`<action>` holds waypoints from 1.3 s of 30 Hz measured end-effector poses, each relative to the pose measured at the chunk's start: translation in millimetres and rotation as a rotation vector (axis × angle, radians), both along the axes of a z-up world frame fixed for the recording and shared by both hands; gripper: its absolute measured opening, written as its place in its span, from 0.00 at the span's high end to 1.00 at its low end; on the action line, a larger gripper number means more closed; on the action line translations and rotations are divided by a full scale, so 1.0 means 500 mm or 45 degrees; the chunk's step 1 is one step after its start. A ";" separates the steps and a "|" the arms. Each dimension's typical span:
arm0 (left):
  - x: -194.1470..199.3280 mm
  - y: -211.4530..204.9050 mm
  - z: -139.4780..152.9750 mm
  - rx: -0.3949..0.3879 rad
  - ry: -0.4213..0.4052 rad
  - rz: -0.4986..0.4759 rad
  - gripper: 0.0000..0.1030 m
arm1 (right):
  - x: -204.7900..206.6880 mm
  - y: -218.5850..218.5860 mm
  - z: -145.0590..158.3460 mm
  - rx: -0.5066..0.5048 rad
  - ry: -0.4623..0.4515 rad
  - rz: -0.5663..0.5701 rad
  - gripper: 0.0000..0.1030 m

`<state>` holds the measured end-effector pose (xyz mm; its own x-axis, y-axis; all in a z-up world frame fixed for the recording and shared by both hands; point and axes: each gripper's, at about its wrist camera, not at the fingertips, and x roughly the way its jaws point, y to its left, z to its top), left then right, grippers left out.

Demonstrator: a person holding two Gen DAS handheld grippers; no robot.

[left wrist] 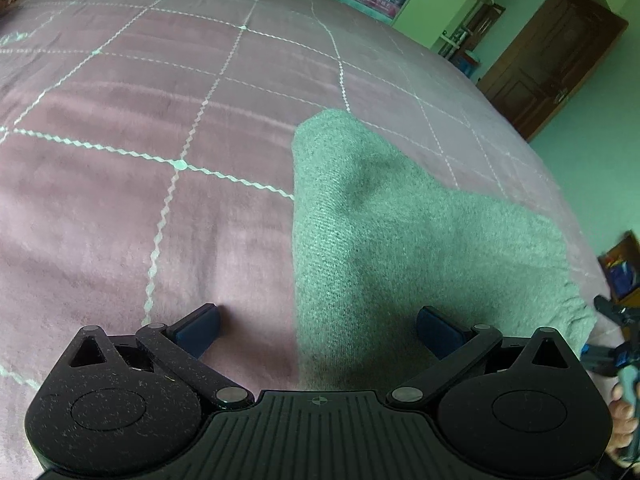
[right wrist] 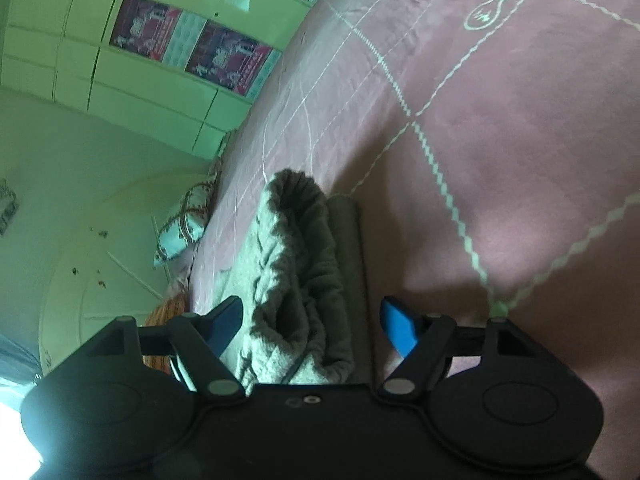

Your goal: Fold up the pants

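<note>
The grey knit pants [left wrist: 400, 240] lie folded on the pink bedspread [left wrist: 140, 160]. My left gripper [left wrist: 318, 328] is open just above the near left edge of the pants, one finger over the bedspread and one over the fabric. In the right wrist view the pants [right wrist: 296, 264] show as a bunched stack near the bed's edge. My right gripper [right wrist: 312, 328] is open with its blue fingers on either side of the bunched cloth. The right gripper also shows at the far right of the left wrist view [left wrist: 616, 332].
The bedspread [right wrist: 500, 140] has a white grid pattern and a light bulb motif [right wrist: 490, 8]. A brown wooden door [left wrist: 548, 64] stands beyond the bed. Posters [right wrist: 192, 44] hang on the green wall. A patterned bag [right wrist: 184, 228] lies on the floor beside the bed.
</note>
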<state>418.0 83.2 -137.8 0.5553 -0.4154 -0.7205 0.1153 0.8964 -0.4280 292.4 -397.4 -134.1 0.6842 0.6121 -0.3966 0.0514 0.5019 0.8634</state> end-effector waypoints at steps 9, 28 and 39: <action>0.008 0.029 -0.026 -0.337 0.075 -0.005 0.00 | 0.022 0.021 -0.010 0.086 0.027 0.090 0.26; 0.024 0.080 -0.061 -0.533 0.122 -0.018 0.13 | 0.021 0.000 -0.028 0.157 0.053 0.108 0.43; 0.045 0.035 -0.048 -0.459 0.085 -0.055 0.24 | 0.095 0.059 0.002 -0.033 0.064 0.196 0.46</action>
<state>440.7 101.0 -161.8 0.4884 -0.6710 -0.5578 0.1105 0.6817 -0.7232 339.7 -368.1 -133.2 0.5623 0.6971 -0.4449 0.0148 0.5295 0.8482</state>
